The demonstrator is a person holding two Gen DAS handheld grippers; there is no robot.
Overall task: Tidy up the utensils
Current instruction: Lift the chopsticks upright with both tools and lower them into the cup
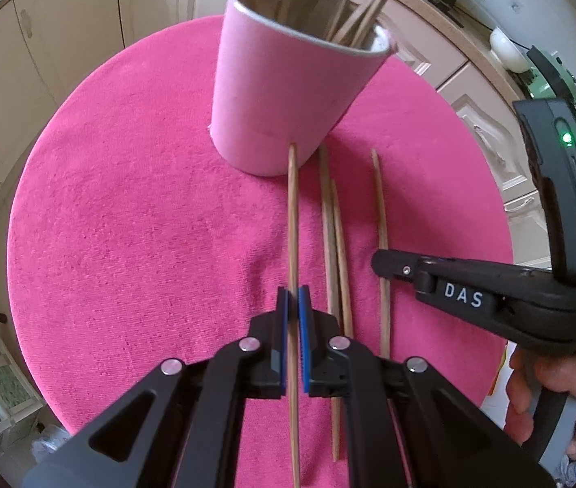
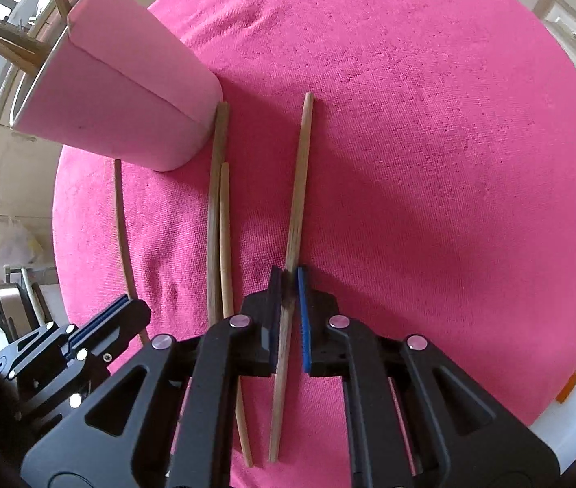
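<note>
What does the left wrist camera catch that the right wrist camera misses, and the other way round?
Only the left wrist view looks into the pink cup and shows the chopsticks standing in it, plus the hand holding the right tongs. Only the right wrist view shows the cloth's bare far side. Both show four loose chopsticks on the cloth, with each set of tongs closed on one.
</note>
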